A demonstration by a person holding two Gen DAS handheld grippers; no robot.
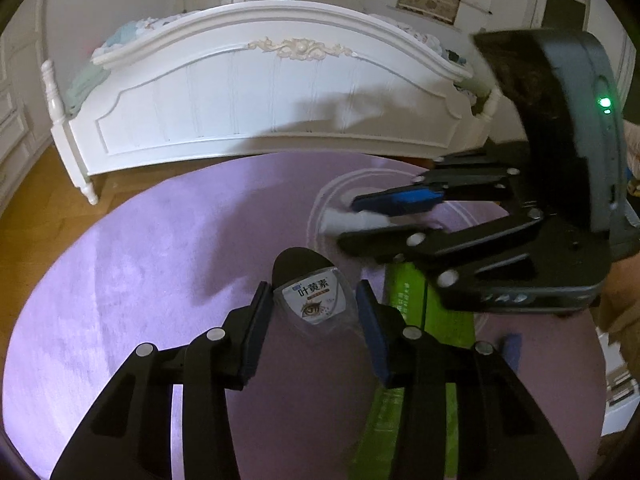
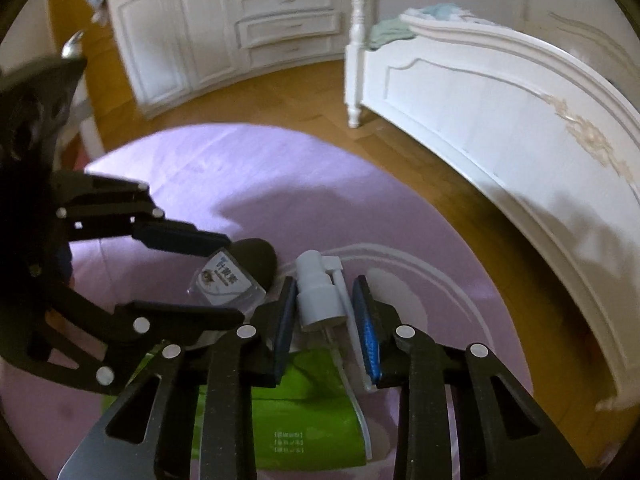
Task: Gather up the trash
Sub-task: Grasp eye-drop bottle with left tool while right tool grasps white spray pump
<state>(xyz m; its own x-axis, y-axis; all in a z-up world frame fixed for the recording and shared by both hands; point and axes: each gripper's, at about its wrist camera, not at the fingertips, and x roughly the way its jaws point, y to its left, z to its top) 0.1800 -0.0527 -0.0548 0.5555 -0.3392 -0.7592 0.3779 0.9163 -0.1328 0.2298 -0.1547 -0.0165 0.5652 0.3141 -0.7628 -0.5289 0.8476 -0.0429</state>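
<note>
Left wrist view: the left gripper [image 1: 316, 312] points down at a round purple rug [image 1: 140, 248]. Between its two blue pads sits a small clear plastic packet with a white label and a black cap [image 1: 310, 296]. The packet's long side runs away from the camera, the same way the fingers point, with the black cap at the far end. The pads stand close on both sides of the packet, and the left pad looks as if it touches. I cannot tell if they squeeze it yet. Just to the right, a flat bright green box [image 1: 424, 312] lies on the rug, partly under the fingers. Farther right, the right gripper [image 1: 360, 220] reaches in from the side over a white thing on the rug.

Right wrist view: the right gripper [image 2: 325, 308] has a white plastic spray pump top with a thin clear tube [image 2: 320, 292] between its blue pads. The pump stands up along the fingers, nozzle at the far end, tube running back toward the camera. The left pad looks to touch it, and a small gap shows on the right, so the jaws are not tight on it yet. The green box lies under the gripper. To the left, the left gripper's fingers sit around the packet.

Each gripper has its own piece of trash lined up, so I think the next job is to close and lift.
</note>
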